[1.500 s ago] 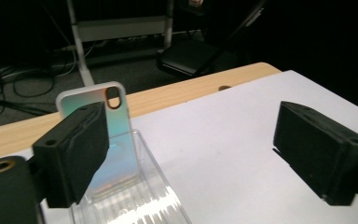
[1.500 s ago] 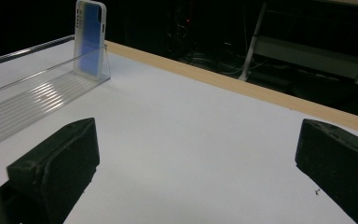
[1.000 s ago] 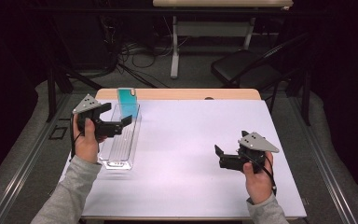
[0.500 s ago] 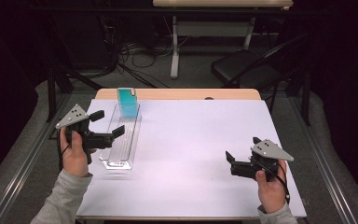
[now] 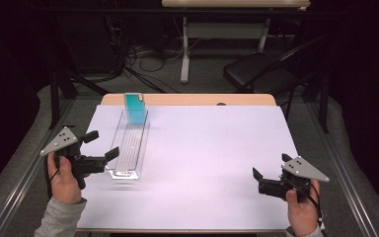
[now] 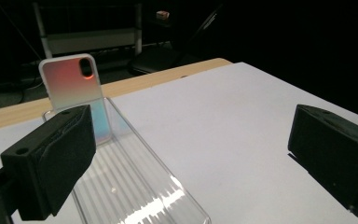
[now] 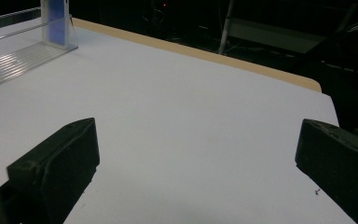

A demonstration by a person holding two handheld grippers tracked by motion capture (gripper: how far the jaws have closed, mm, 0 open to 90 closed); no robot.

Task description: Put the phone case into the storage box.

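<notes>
While the phone case [image 5: 135,109] stands upright at the far end of the clear tray [image 5: 128,148], it leans against that end's wall with its camera cutout at the top; in the high view it looks teal, in the left gripper view [image 6: 72,88] it shimmers pink to blue. The tray is a long, narrow, ribbed plastic trough lying on the left part of the white tabletop [image 5: 207,158], its length running away from the person. The left tool [image 5: 101,145] is held at the tray's near left side, just beside its wall, with its jaws spread wide and nothing between them; whether a jaw touches the tray cannot be told. The right tool [image 5: 255,178] sits low near the tabletop's near right corner, well apart from the tray, its jaws likewise parted and empty. A wooden strip [image 5: 187,99] edges the tabletop's far side. Beyond it, on the dark floor, stand a black chair [image 5: 256,74] and tangled cables [image 5: 133,54].
</notes>
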